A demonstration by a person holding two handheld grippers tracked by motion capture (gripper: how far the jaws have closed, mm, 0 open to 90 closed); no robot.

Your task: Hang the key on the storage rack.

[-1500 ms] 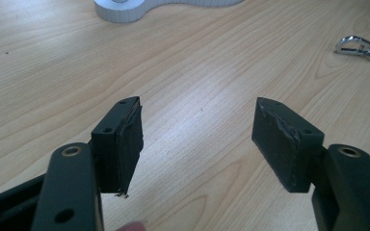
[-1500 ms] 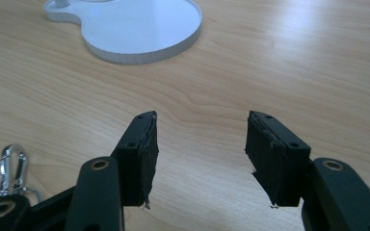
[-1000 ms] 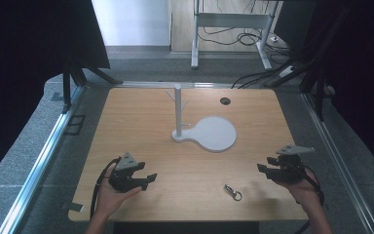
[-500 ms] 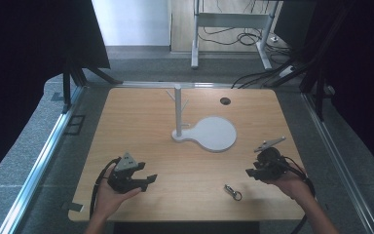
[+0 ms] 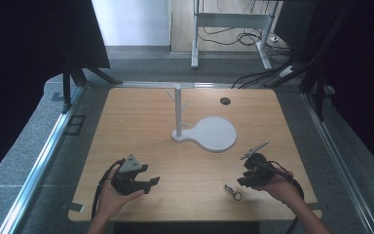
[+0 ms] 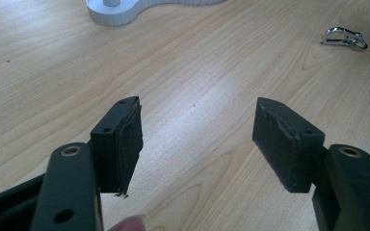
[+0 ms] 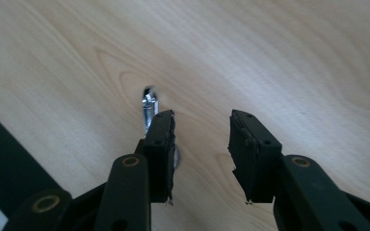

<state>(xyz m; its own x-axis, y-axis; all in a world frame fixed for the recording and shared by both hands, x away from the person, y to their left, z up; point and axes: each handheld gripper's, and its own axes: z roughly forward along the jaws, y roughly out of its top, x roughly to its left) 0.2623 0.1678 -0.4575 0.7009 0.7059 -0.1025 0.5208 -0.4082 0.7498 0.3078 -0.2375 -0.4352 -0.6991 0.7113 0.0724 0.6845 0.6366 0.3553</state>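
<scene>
From my remote station I see the pale wooden table [image 5: 141,126] spread under the high camera, ringed by grey floor and dark curtains. Toward its far middle stands a white stand [image 5: 209,132]: a flat rounded base with an upright post that carries short pegs near the top. A small dark round hole [image 5: 225,101] sits in the tabletop beyond the base.

At the near left, a hand holds the left claw [image 5: 152,181] just above the wood, its grey three-cornered plate [image 5: 130,165] on top and its cable looping back toward the table's edge. In the left gripper view its jaws stand wide apart with nothing but bare wood grain between them; the edge of the white base [image 6: 120,13] shows at the top and the clip [image 6: 343,37] lies off at the upper right.

At the near right, the other hand tilts the right claw [image 5: 241,181] down toward the table, close beside a small metal clip [image 5: 233,191] that lies flat near the front edge. In the right gripper view its jaws stand parted, empty between the pads, and the clip [image 7: 148,107] lies on the wood just outside and partly behind the left-hand jaw.
</scene>
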